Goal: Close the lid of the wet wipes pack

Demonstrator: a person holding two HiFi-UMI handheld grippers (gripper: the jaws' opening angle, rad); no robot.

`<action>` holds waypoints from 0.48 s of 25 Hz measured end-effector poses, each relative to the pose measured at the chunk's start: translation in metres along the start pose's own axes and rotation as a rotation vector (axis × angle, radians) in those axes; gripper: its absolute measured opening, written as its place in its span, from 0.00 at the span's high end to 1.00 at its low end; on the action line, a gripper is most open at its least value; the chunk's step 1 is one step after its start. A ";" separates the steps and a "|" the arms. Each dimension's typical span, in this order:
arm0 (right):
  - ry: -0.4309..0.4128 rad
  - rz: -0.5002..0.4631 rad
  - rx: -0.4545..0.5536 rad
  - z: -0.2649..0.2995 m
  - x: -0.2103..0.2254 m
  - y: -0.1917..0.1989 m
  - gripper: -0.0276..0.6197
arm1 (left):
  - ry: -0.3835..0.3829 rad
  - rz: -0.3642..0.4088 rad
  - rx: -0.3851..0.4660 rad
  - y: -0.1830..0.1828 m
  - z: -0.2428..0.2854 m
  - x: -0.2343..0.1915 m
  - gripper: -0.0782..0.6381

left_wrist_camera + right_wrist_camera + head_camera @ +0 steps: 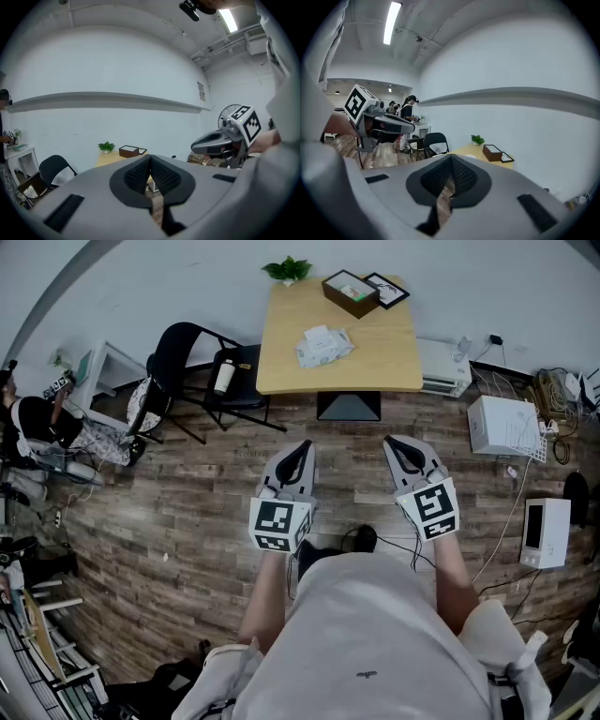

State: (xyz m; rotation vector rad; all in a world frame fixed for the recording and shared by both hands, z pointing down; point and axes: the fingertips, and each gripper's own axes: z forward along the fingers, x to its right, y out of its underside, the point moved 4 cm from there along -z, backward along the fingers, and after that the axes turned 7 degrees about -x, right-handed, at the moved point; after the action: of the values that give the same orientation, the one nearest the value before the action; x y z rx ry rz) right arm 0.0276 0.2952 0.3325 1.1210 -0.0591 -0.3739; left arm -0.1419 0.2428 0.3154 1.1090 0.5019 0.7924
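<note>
My left tool [300,452] and right tool [397,448] are both clenched, empty, mid-frame over the floor. The wet wipes pack [323,345] lies on the table [380,357] at upper centre, well apart: I should walk up first, then press the lid flat.

The wet wipes pack [324,345] lies in the middle of the table [384,367]. A box [350,292] and a frame [385,290] sit side by side at its far edge, frame on the right. A plant [289,270] is at the far left corner. A chair [202,371] stands left of the table.
</note>
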 end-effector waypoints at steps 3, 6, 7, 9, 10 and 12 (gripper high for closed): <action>0.002 0.013 0.025 -0.011 0.000 0.003 0.96 | -0.003 0.021 -0.005 0.001 -0.004 0.003 0.88; 0.010 0.014 0.025 -0.017 0.003 0.004 0.96 | -0.002 0.019 -0.001 0.001 -0.005 0.007 0.88; 0.012 0.009 0.022 -0.019 0.003 0.003 0.96 | -0.002 0.020 -0.001 0.002 -0.005 0.009 0.88; 0.013 -0.005 0.018 -0.021 0.001 0.001 0.96 | -0.003 0.020 -0.004 0.003 -0.006 0.012 0.88; 0.009 -0.009 0.019 -0.023 0.000 0.001 0.96 | -0.003 0.017 -0.006 0.004 -0.007 0.013 0.88; -0.005 -0.007 0.033 -0.026 -0.002 0.001 0.96 | -0.005 0.010 -0.008 0.006 -0.008 0.017 0.88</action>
State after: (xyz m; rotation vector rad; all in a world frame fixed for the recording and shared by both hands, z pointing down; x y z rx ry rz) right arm 0.0317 0.3186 0.3227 1.1533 -0.0663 -0.3827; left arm -0.1386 0.2616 0.3182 1.1064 0.4886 0.7996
